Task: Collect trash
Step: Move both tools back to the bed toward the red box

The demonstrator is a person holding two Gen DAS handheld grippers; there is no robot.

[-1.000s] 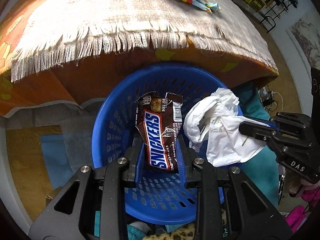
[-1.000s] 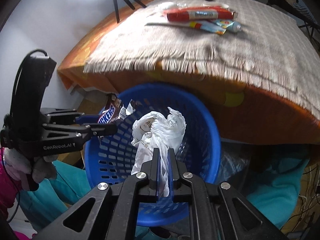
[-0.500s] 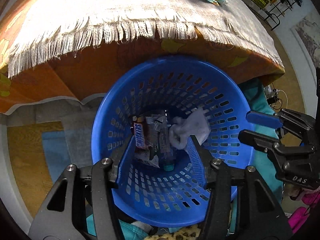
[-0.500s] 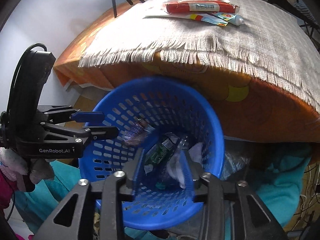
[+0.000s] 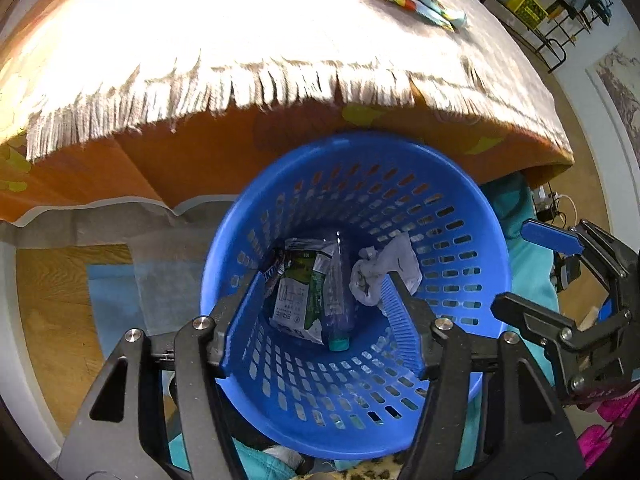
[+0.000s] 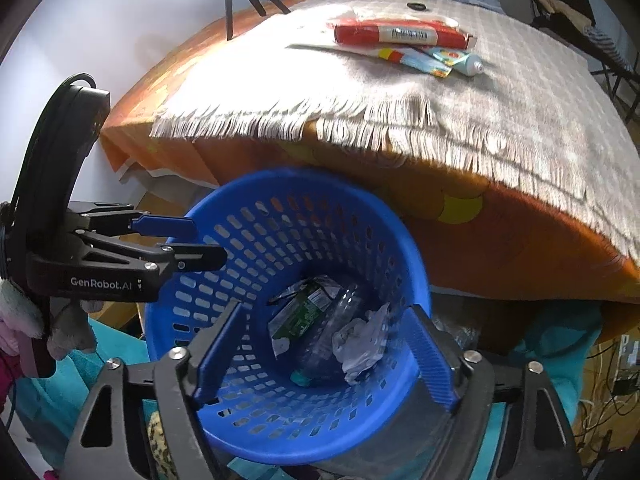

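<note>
Both your left gripper (image 5: 322, 322) and right gripper (image 6: 326, 354) hang empty, jaws opening, over the blue basket (image 6: 224, 216), while the remaining red box (image 6: 404, 35) lies crosswise at upper right, nearer your right hand.

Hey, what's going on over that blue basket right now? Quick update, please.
Both hand-held grippers, left and right, opening, empty. Crumpled paper and wrappers in blue basket. Nothing blocking.

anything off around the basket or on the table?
Nothing spilled: the wrapper, clear bottle and crumpled paper all lie inside the blue basket. On the table, a red box rests partly on a toothpaste tube, not yet collected.
</note>
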